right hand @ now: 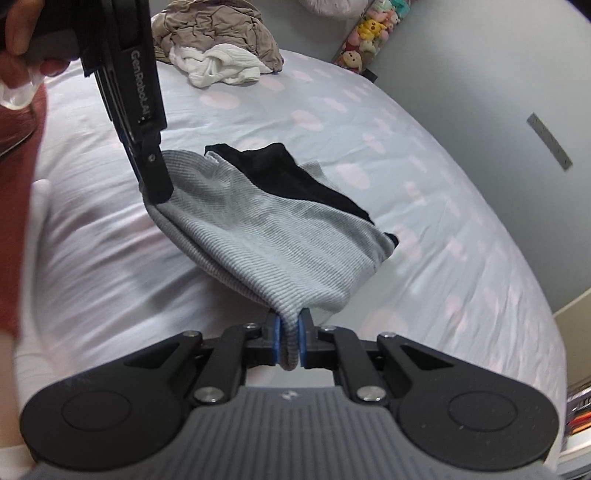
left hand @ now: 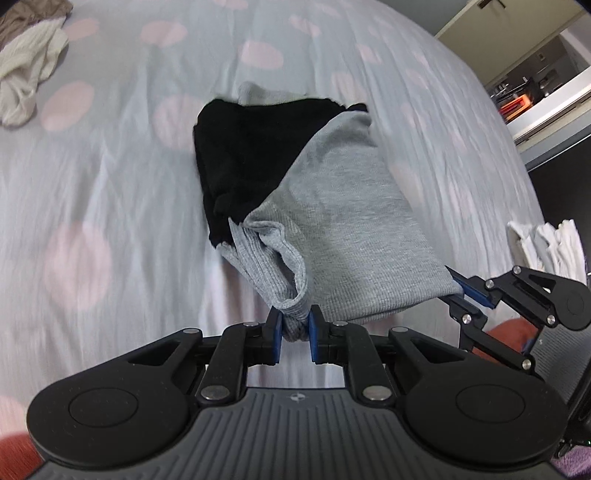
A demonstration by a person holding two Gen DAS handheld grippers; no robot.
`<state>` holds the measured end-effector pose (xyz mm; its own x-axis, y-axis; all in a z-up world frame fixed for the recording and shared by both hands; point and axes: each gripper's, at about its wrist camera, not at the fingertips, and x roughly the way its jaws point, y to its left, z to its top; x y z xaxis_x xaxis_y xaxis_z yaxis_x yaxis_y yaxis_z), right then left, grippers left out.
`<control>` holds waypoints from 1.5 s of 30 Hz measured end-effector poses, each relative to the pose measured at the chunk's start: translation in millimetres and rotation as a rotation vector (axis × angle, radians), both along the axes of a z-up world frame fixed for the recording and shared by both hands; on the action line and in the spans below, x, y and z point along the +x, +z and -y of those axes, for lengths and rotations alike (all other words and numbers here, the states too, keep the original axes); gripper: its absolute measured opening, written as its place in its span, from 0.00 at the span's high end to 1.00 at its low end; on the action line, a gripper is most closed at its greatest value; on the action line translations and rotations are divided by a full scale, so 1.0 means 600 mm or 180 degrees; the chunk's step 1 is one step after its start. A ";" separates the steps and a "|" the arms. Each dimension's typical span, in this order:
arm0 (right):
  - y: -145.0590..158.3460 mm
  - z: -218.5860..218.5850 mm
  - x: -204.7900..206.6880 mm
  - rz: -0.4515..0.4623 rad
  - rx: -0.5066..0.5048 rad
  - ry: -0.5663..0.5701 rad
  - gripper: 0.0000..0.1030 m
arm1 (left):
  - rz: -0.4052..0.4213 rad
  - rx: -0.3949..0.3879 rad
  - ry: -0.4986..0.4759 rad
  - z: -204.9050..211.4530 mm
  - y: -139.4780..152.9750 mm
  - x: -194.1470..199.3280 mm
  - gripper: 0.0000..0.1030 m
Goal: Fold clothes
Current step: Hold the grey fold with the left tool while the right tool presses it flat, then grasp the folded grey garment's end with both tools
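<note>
A grey ribbed garment with black parts point(left hand: 332, 206) hangs lifted over the bed, folded on itself. My left gripper point(left hand: 294, 328) is shut on a bunched grey edge of it. In that same view my right gripper point(left hand: 460, 291) pinches the garment's other near corner at the right. The right wrist view shows the grey-and-black garment point(right hand: 273, 236) stretched between my right gripper point(right hand: 289, 343), shut on its folded edge, and the left gripper point(right hand: 157, 192) clamped on the far corner. A hand holds that left gripper at the top left.
The bed sheet point(left hand: 110, 177) is pale blue with pink spots. A white and beige clothes pile point(right hand: 218, 48) lies at the bed's far end. White folded cloth point(left hand: 546, 243) sits at the right edge. Plush toys point(right hand: 369, 33) line the wall. An open doorway shows beyond the bed.
</note>
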<state>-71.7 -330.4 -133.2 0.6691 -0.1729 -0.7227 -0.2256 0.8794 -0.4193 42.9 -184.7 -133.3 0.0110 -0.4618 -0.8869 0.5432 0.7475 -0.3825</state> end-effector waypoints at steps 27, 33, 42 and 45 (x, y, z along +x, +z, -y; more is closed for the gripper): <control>0.025 0.120 -0.001 0.0274 0.1365 -0.0959 0.60 | 0.0401 -0.0416 0.0474 -0.011 0.033 0.105 0.45; 0.004 0.178 0.053 0.0418 0.1951 -0.1307 0.49 | 0.0273 -0.0411 0.0713 -0.001 -0.032 0.158 0.43; -0.064 0.262 0.149 0.0360 0.2739 -0.1709 0.48 | 0.0176 -0.0572 0.0817 0.017 -0.103 0.208 0.44; -0.078 0.276 0.179 0.0281 0.2817 -0.1755 0.48 | 0.0186 -0.0594 0.0780 0.021 -0.116 0.213 0.44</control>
<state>35.7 -496.0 -180.2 0.7148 0.0968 -0.6926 0.3002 0.8520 0.4289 170.7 -197.4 -203.0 0.1906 -0.5938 -0.7817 0.3806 0.7788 -0.4987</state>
